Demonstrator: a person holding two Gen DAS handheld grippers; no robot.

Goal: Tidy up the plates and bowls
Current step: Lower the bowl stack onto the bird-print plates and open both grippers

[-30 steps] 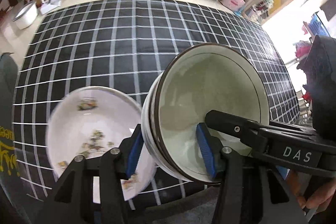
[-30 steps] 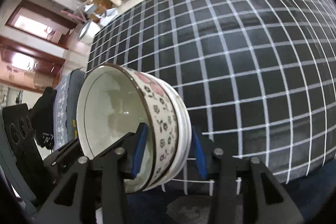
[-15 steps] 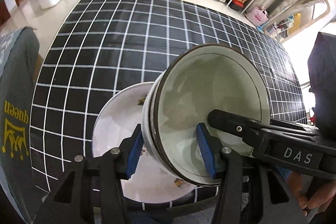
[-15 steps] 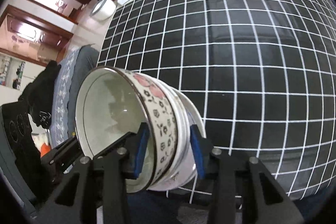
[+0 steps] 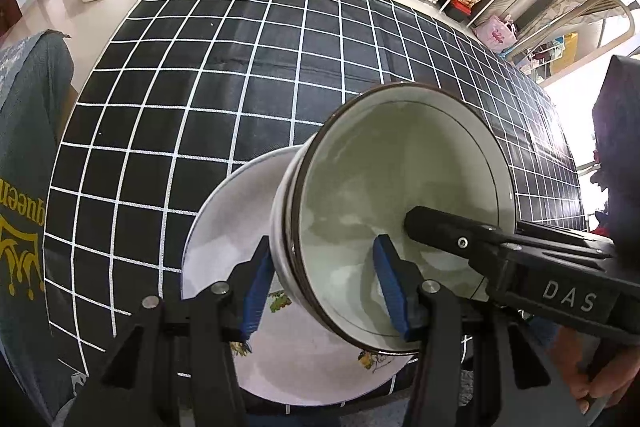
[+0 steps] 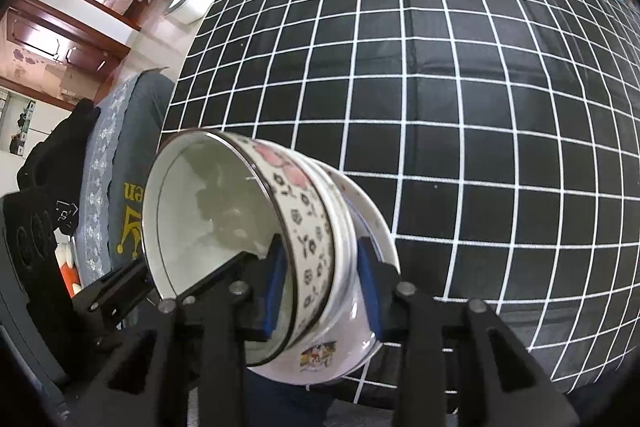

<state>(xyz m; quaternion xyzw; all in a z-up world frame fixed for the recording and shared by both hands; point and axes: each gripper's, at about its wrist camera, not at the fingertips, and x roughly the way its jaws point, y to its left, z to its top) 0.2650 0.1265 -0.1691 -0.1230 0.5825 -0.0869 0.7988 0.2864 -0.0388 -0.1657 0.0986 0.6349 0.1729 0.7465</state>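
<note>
Two grippers share one load: the left gripper (image 5: 324, 287) and right gripper (image 6: 322, 283) each clamp opposite rim walls of the nested floral bowls (image 6: 308, 223), held tilted at lower centre just over the white plate (image 5: 240, 211) on the checked tablecloth (image 5: 248, 75). Right jaws have just been closing on that rim. Step in hand, as I judge: stacking bowls onto plate; next move calls for levelling, lowering, then releasing both sides together.

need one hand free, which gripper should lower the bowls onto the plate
Right, probably: the right gripper sits snug across the bowl stack wall, jaws just closing further; the left gripper shows a gap at its inner pad.
</note>
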